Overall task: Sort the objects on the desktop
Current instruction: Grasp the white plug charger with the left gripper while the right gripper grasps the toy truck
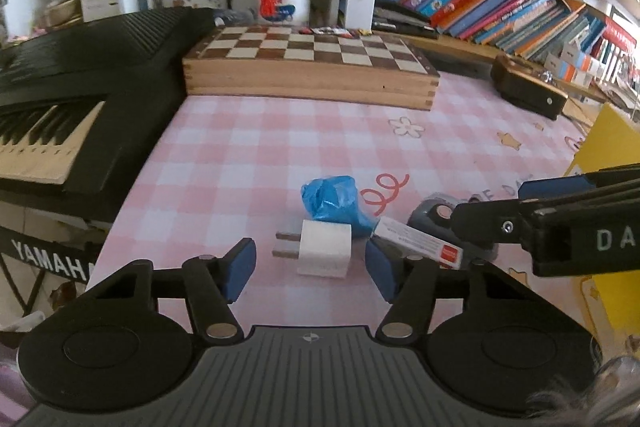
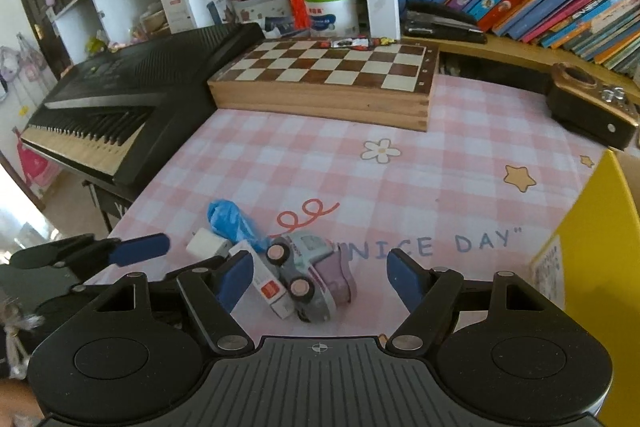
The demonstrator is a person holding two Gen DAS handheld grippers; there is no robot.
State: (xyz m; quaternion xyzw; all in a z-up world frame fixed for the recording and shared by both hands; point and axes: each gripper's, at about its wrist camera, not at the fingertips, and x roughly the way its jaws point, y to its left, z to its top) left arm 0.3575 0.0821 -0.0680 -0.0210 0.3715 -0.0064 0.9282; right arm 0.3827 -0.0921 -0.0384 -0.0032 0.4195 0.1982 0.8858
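The left gripper (image 1: 311, 269) stood wide open, empty, around the white plug adapter (image 1: 326, 253) on the pink tablecloth (image 1: 280, 147). The right gripper (image 2: 320, 277), equally spread and empty, bracketed the toy car (image 2: 308, 277).

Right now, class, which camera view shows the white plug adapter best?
The left wrist view: the white plug adapter lies whole, prongs visible, ahead of the open left gripper. The right wrist view shows only a corner of it behind the small white box.

Toy car (image 1: 436, 217) mostly hidden behind right tongs (image 1: 480, 203); yellow box (image 2: 592, 227) cut off by edge.
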